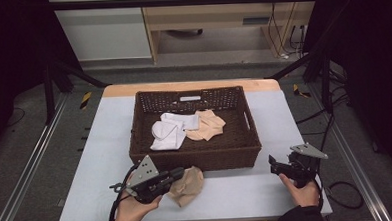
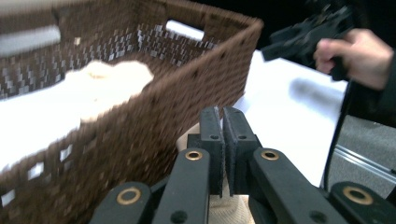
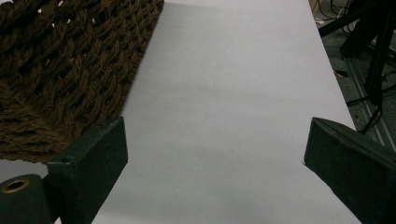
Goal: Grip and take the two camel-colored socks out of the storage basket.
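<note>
- Near the tabletop's front edge, the left claw (image 1: 179, 174) pinched a beige sock (image 1: 187, 186), the brown basket (image 1: 196, 155) just behind.
- The right claw (image 1: 272, 164) stood spread, well apart.

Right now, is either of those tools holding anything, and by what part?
The left tool is shut on the tan sock at its left edge, in front of the basket. The right tool is open, holding nothing.
</note>
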### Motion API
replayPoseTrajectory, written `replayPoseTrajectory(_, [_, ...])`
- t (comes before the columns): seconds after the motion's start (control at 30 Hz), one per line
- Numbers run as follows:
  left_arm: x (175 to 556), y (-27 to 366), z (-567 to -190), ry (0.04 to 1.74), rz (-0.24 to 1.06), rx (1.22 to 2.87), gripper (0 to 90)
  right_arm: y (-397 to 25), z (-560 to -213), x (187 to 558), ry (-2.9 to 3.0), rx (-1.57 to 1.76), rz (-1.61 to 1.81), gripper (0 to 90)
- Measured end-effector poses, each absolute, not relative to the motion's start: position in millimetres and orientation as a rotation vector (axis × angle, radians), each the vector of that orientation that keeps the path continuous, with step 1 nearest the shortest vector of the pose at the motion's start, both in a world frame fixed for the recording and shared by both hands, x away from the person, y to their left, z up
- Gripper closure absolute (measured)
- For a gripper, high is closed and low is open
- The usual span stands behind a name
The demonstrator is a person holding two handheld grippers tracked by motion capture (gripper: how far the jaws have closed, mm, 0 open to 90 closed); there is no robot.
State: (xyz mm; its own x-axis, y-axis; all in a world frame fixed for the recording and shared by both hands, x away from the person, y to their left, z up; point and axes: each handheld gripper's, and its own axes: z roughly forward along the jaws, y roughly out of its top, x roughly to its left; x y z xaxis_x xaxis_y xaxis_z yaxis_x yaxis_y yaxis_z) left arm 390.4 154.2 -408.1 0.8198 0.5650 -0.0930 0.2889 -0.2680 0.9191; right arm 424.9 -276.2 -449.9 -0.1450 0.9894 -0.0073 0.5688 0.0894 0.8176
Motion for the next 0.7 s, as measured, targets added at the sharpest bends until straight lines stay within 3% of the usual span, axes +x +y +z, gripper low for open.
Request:
replayPoseTrajectory(0.33, [407.4, 170.7, -451.3, 0.825, 0.304, 1.982, 81.9, -275.8, -452.1, 425.6, 1.79, 1.537, 0.905, 6.4])
replayPoseTrajectory(0.7, [405.9, 201.6, -461.4, 0.913, 0.344, 1.945, 57.9, -278.6, -452.8, 425.2, 1.777, 1.549, 0.905, 6.3])
